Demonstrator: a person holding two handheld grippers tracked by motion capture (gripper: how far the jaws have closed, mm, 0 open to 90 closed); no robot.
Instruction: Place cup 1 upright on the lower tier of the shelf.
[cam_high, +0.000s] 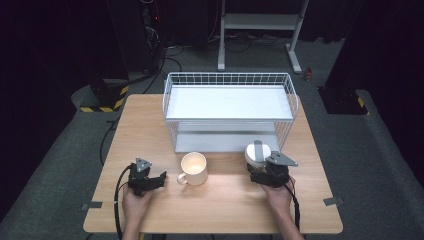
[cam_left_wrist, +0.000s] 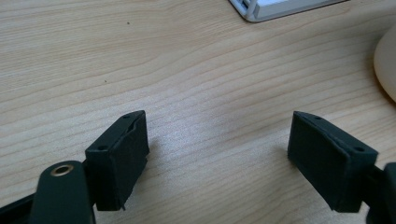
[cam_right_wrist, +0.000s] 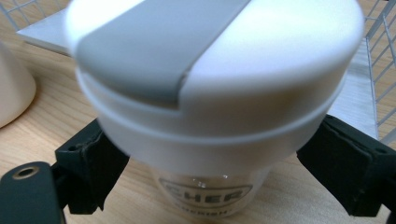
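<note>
The right gripper (cam_high: 264, 172) stands at the right side of the table (cam_high: 150, 125), its jaws spread on either side of a white-lidded cup (cam_high: 257, 154). In the right gripper view the cup (cam_right_wrist: 212, 107) sits between the two pads (cam_right_wrist: 95, 163). The jaws flank the clear body below the lid, and a gap is visible on each side. The pads are not pressing: the jaws are apart, and the cup rests upright on the wood. A grey strap crosses the lid.

The left gripper (cam_high: 150, 181) lies low near the left front of the table. Its jaws are apart with bare wood between the pads (cam_left_wrist: 122, 156). Nothing is held. A cream mug (cam_high: 193, 169) stands just to its right, handle turned toward the front left, clear of the jaws.

Behind both vessels stands a white wire rack (cam_high: 229, 107) with an upper and a lower shelf. The lidded cup is just in front of the rack's right front corner.

Judged step: the right gripper is positioned for a grasp on the lidded cup, or has just set it down; the frames do not settle which. If a grasp is intended, the next move calls for closing squarely on the clear body below the lid. The lid overhangs the body, so a grip too high may slip. Lift vertically to clear the rack's wire edge.
</note>
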